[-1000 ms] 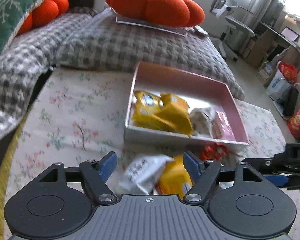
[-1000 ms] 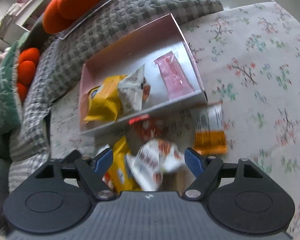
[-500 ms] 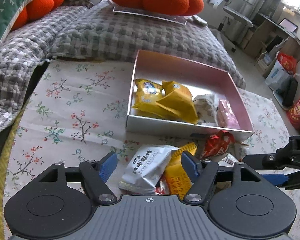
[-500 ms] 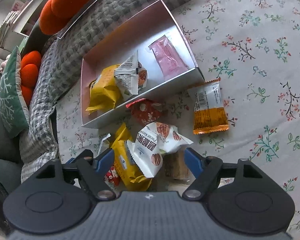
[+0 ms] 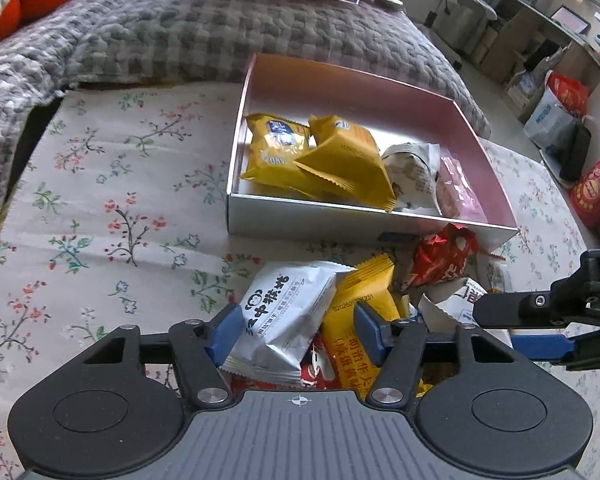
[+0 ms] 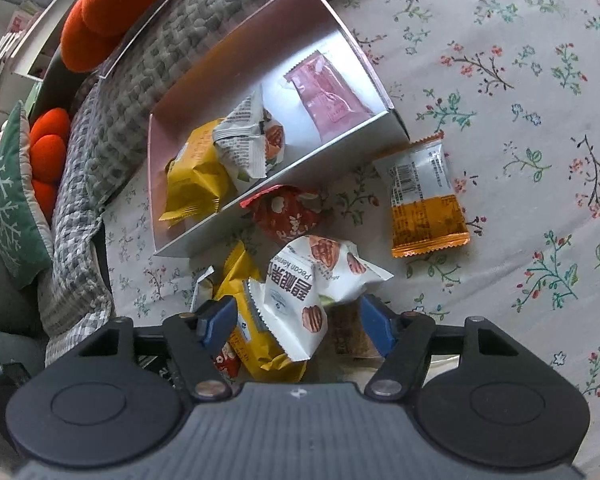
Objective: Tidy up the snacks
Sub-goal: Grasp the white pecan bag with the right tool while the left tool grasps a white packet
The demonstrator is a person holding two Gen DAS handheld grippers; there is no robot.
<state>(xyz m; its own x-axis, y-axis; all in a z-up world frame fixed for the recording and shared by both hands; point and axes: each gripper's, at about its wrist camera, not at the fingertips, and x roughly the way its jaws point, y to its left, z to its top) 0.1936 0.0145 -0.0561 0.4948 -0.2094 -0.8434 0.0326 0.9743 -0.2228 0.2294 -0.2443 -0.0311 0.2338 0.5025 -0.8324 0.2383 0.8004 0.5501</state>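
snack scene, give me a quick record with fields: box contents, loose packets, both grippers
box: pink box, open top, on the floral cloth
in box: two yellow packets, a white nut packet, a pink packet
loose pile: white panda packet, pecan packet, red packet, yellow packets beneath
apart from pile: orange-and-white packet, flat on the cloth
left gripper: open, straddling the panda packet
right gripper: open, straddling the pecan packet

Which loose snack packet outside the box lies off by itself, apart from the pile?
The orange-and-silver packet, flat on the floral cloth beside the box corner. The other loose packets crowd together in front of the right tool.
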